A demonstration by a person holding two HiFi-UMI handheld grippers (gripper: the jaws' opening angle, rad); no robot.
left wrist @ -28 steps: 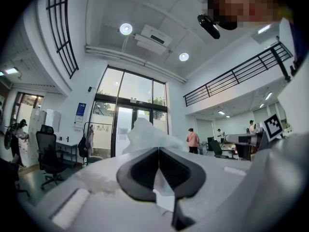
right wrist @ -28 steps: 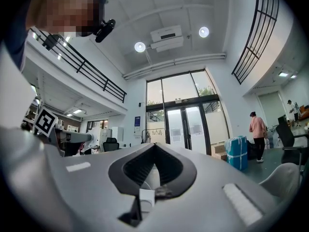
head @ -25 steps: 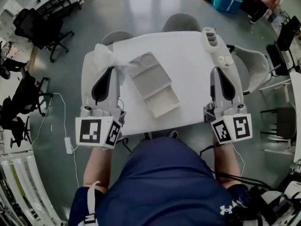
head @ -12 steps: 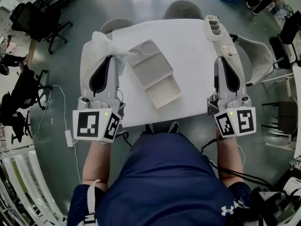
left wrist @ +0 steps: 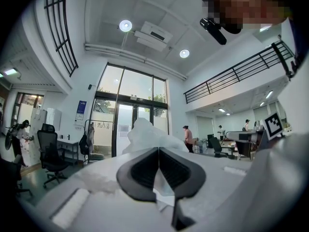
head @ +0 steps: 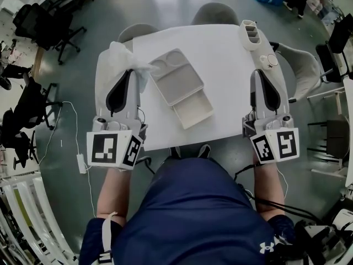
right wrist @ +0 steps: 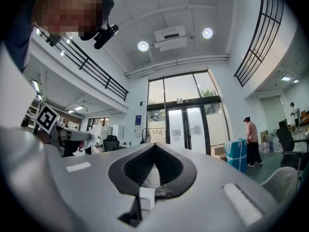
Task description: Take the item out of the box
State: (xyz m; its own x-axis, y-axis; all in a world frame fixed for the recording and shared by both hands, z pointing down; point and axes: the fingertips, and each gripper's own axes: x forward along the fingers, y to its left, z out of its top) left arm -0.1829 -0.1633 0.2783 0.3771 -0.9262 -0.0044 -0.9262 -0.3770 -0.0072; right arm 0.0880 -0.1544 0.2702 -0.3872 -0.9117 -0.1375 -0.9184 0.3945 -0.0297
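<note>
Box (head: 182, 93): pale grey, open; moulded compartment half and plain shallow half joined, lying flat and diagonal on the worktop (head: 220, 59).
Bag (head: 122, 59): crumpled translucent white plastic, outside the box, over the worktop's left edge, pinched in the closed left tongs (head: 128, 73).

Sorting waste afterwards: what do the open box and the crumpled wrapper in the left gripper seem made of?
Open box: probably moulded pulp, matte off-white, soft pressed compartments. Wrapper: seemingly thin translucent plastic film, crinkled, pinched in the left gripper.
</note>
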